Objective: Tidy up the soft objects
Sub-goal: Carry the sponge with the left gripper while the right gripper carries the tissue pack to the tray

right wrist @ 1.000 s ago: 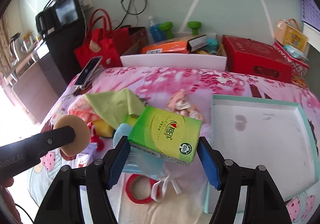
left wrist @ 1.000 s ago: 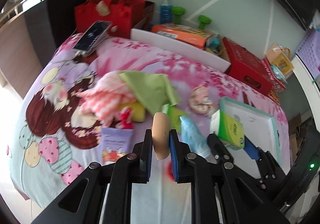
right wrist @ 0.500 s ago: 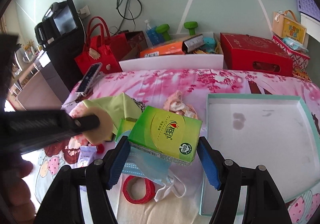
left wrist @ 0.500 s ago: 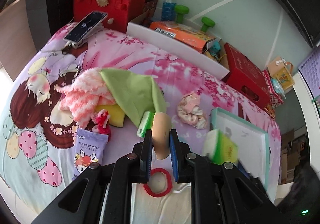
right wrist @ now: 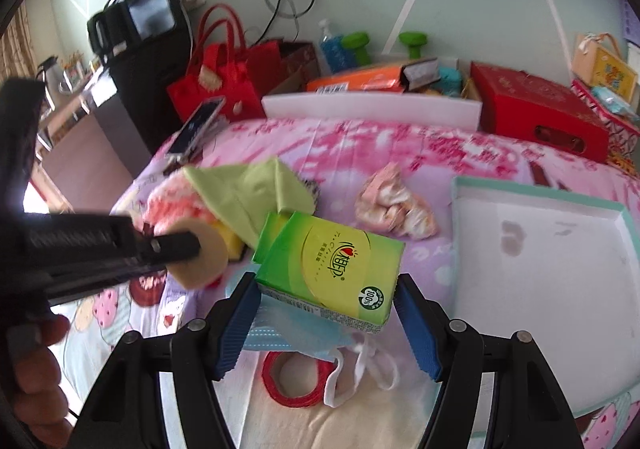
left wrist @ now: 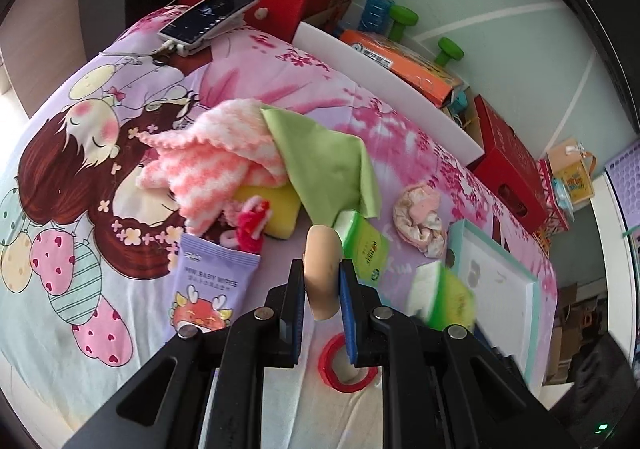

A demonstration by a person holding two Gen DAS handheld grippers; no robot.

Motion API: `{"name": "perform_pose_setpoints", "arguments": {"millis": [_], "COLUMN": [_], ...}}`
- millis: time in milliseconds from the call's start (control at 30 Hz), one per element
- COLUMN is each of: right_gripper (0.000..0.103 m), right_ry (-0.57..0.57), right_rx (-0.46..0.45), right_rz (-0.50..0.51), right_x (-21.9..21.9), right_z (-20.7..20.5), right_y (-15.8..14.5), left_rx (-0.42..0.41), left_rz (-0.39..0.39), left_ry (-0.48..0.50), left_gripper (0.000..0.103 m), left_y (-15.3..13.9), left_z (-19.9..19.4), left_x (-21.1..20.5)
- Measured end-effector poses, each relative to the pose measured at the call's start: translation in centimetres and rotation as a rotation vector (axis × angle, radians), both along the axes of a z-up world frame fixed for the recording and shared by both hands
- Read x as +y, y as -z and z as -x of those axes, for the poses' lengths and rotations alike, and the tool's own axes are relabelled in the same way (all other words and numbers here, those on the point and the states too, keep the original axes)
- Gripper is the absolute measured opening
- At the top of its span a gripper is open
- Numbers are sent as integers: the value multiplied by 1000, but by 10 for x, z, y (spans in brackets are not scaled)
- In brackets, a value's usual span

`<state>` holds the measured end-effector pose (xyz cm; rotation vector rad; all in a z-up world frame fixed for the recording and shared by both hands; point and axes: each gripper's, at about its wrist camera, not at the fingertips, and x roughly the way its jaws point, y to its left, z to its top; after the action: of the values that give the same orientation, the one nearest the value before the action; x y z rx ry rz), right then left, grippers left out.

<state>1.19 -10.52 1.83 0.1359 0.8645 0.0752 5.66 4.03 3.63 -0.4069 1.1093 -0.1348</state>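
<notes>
- Two grippers hang over the bed – each one loaded.
- Left gripper is pinched narrow on a tan round sponge, held on edge above the red tape ring.
- Right gripper clamps a green tissue pack between wide-set pads, above a blue face mask, left of the white tray.

Bright daylight glares from the left; fisheye-bent edges; slight motion blur.
</notes>
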Motion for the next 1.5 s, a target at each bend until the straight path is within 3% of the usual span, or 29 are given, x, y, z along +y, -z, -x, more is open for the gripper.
{"name": "perform_pose_setpoints", "arguments": {"millis": [633, 1300, 1400, 1500], "right_gripper": [72, 76, 66, 66], "right_ry": [-82, -65, -46, -34], "right_rx": [101, 92, 99, 97], "right_rz": [27, -11, -12, -40], "right_x": [30, 27, 24, 18], "right_z": [-11, -13, -13, -12], "right_y": [36, 35, 35, 33], "left_rx": [40, 43, 43, 42], "left_rz": [42, 35, 34, 32], "left_ry": [-42, -45, -46, -46], "left_gripper": [17, 17, 17, 17], "left_y": [9, 9, 10, 10], "left_z": [-4, -4, -4, -4], "left_x": [19, 18, 18, 18]}}
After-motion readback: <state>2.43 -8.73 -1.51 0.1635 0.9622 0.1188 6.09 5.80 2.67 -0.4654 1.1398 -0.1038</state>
